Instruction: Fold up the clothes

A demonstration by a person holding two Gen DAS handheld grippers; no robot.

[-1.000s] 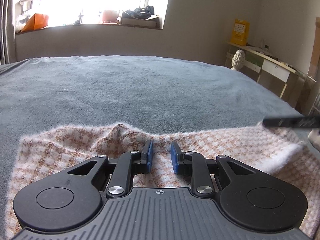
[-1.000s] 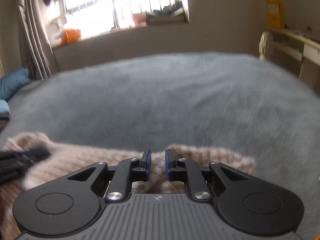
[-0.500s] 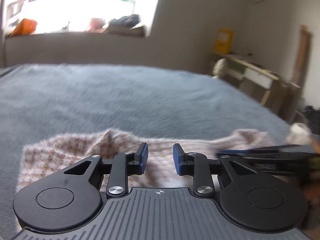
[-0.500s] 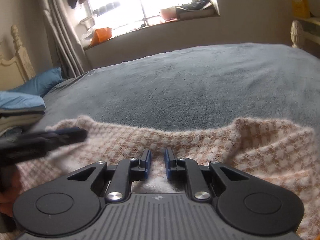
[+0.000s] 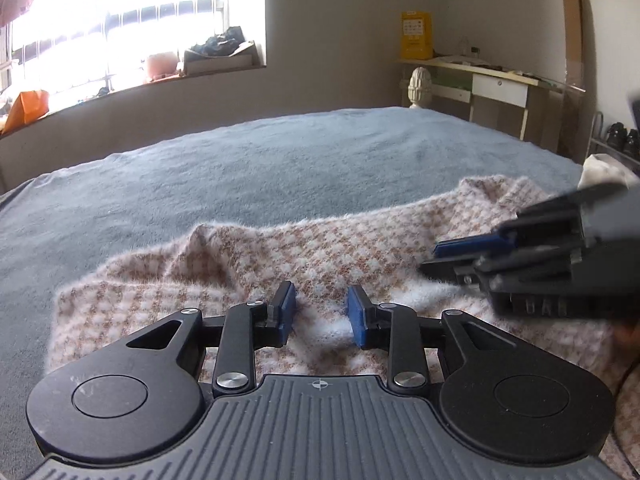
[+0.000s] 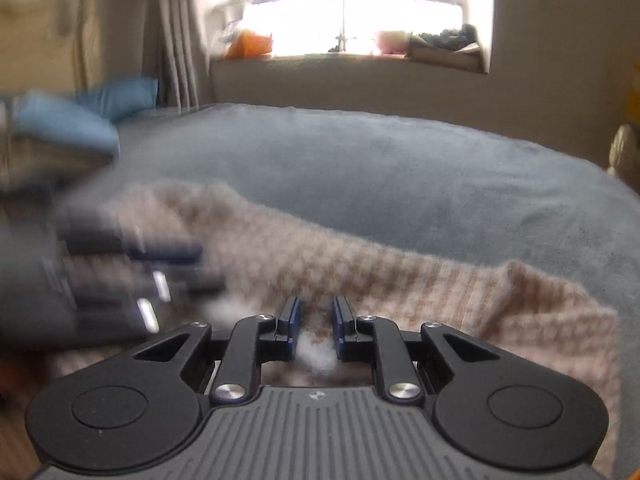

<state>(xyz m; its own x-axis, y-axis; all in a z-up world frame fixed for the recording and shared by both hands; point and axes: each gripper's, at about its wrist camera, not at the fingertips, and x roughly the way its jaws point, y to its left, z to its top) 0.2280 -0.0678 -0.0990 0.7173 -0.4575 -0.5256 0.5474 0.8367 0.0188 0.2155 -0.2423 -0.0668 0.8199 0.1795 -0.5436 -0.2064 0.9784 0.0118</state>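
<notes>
from my left wrist view, my left gripper (image 5: 321, 312) hangs over the checked pink sweater (image 5: 280, 256), which lies spread on the grey blanket (image 5: 240, 172). its jaws stand a little apart and have just been opening; the knit shows in the gap between the blue pads (image 5: 357, 317), which press on nothing. the sweater runs from 9 o'clock to 3 o'clock ahead of the fingers. my right gripper (image 5: 460, 260) comes in at 3 o'clock, low over the sweater. a desk (image 5: 496, 80) stands at 1 o'clock and a window (image 5: 132, 24) at 11 o'clock.

from my right wrist view, blurred, my right gripper (image 6: 316, 322) sits over the same sweater (image 6: 360, 272), jaws narrow with fluffy knit in the gap; i cannot tell if the pads pinch it. my left gripper (image 6: 192, 264) smears in at 9 o'clock. blue folded cloth (image 6: 68, 124) lies at 10 o'clock.
</notes>
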